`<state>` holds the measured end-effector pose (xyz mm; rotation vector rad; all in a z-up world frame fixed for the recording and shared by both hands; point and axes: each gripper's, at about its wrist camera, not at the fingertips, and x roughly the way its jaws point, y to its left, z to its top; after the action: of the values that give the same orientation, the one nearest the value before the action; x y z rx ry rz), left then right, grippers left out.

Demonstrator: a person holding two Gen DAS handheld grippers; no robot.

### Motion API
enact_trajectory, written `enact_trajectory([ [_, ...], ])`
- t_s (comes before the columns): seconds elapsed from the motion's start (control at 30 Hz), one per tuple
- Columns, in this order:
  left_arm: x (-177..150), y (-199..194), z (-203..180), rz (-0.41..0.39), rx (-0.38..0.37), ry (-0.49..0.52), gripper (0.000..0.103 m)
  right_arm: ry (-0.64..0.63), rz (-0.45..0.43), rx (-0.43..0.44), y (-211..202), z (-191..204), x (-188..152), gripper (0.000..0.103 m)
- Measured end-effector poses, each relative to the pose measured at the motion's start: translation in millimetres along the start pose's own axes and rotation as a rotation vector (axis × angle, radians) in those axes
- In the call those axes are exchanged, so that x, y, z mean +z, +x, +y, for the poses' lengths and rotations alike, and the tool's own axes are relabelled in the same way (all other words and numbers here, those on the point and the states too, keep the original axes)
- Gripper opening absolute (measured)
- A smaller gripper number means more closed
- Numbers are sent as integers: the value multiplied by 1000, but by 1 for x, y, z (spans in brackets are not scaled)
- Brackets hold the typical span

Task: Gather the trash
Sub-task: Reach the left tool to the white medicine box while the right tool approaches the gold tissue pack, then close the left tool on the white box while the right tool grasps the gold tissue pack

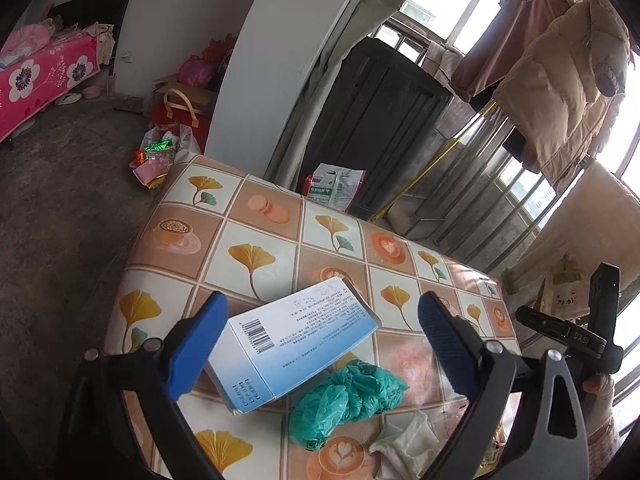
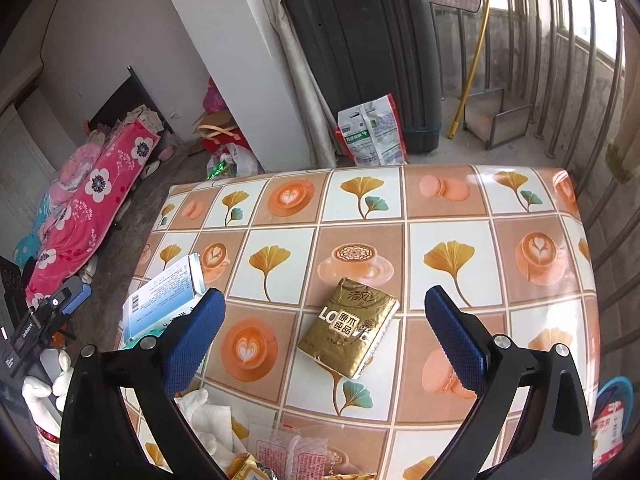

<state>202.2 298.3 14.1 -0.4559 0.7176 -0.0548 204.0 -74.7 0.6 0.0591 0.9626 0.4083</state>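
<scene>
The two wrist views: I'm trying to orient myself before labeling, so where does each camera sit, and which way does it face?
Left wrist: sits on the left gripper, looking down along its open blue fingers at the blue-white box and green plastic bag.
Right wrist: sits on the right gripper, open above the gold tissue pack; a white-gloved hand shows at left.
Shared: the tiled tablecloth, the box, the dark cabinet.

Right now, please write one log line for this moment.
left gripper: open, over blue box | right gripper: open, over gold tissue pack | nothing held
</scene>
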Motion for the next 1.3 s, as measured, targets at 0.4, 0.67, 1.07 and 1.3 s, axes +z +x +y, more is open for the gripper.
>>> enact_trajectory([
  [0.4,-5,59,33,176,28,-26,86,85,177,28,56,-19,-9,89],
  [0.67,-6,82,45,247,26,-53,86,128,232,26,75,-28,-8,86],
  [1.07,-46,47,4,336,-77,46,86,49,253,21,82,-22,-9,85],
  [1.3,-27,67,-18,290,12,146,86,31,254,9,83,-20,-12,85],
])
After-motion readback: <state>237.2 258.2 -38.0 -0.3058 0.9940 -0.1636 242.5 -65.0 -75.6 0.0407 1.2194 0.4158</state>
